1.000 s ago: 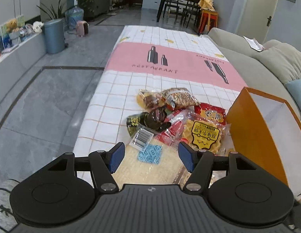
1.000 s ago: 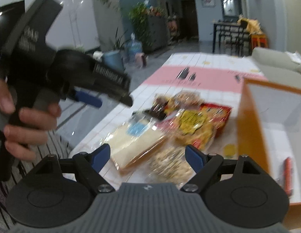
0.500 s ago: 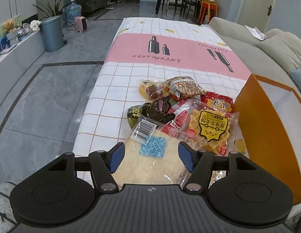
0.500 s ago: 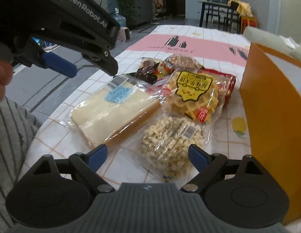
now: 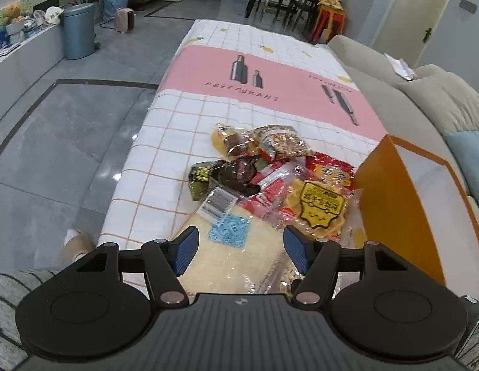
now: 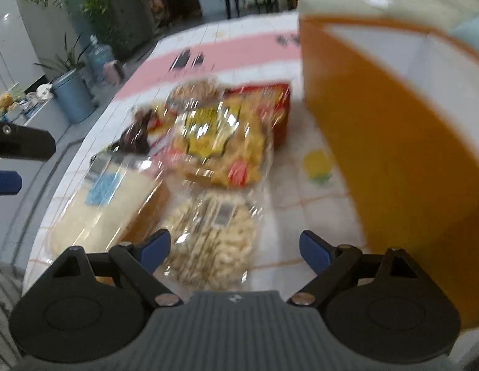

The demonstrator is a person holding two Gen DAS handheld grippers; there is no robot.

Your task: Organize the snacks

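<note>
A heap of snack packets lies on the checked tablecloth. Nearest is a flat pale cake pack with a blue label, then a yellow waffle pack, a red packet, a dark packet and a nut bag. A pale puffed-snack bag lies in front of my right gripper, which is open and empty just above it. My left gripper is open and empty over the cake pack. An orange box stands at the right.
A grey sofa runs along the table's right side. The table's left edge drops to a grey tiled floor. A blue bin and plants stand far left. The left gripper's finger shows at the right wrist view's left edge.
The right gripper has moved forward and lower toward the puffed-snack bag and the orange box, with motion blur. The left gripper has shifted slightly; both stay open.
</note>
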